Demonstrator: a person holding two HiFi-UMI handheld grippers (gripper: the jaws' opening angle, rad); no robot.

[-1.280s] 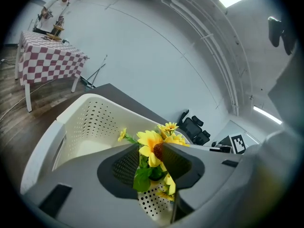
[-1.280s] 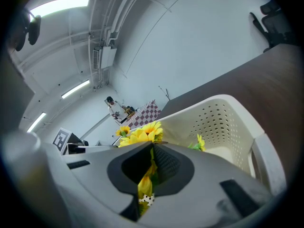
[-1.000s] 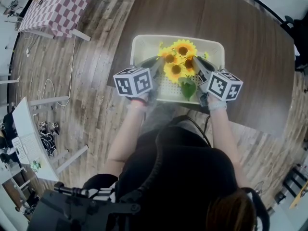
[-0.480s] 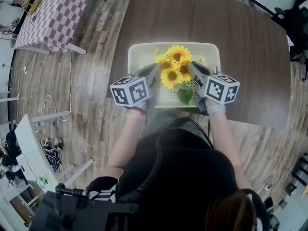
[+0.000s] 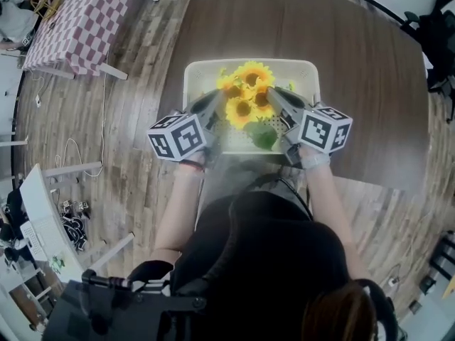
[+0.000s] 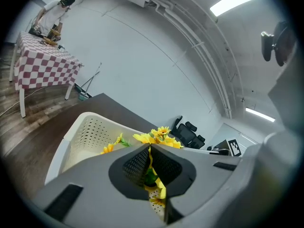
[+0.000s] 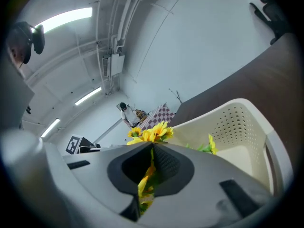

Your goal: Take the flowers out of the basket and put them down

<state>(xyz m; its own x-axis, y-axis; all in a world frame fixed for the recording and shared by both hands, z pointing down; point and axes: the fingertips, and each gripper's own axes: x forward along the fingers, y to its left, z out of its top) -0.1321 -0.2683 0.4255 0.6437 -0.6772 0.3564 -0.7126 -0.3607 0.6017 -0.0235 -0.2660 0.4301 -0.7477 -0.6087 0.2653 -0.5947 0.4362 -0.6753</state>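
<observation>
A bunch of yellow sunflowers [image 5: 245, 94] with green leaves stands in the cream perforated basket [image 5: 186, 77] on the brown table. My left gripper [image 5: 217, 96] comes in from the left and my right gripper [image 5: 271, 91] from the right, both reaching into the bunch. In the left gripper view the left gripper [image 6: 149, 148] is shut, with yellow petals and a green stem of the flowers [image 6: 159, 136] pinched between its pads. In the right gripper view the right gripper [image 7: 152, 151] is shut on the flowers [image 7: 151, 133] too. The basket [image 7: 247, 127] lies below and behind the blooms.
The round brown table [image 5: 355, 62] stretches beyond and to the right of the basket. A table with a red checked cloth [image 5: 82, 13] stands far left on the wood floor, with a person [image 6: 52, 13] at it. A black office chair [image 6: 187, 132] stands behind the table.
Both grippers have risen a little with the sunflower bunch between them, and the blooms stand higher against the basket. The basket stays on the table.
</observation>
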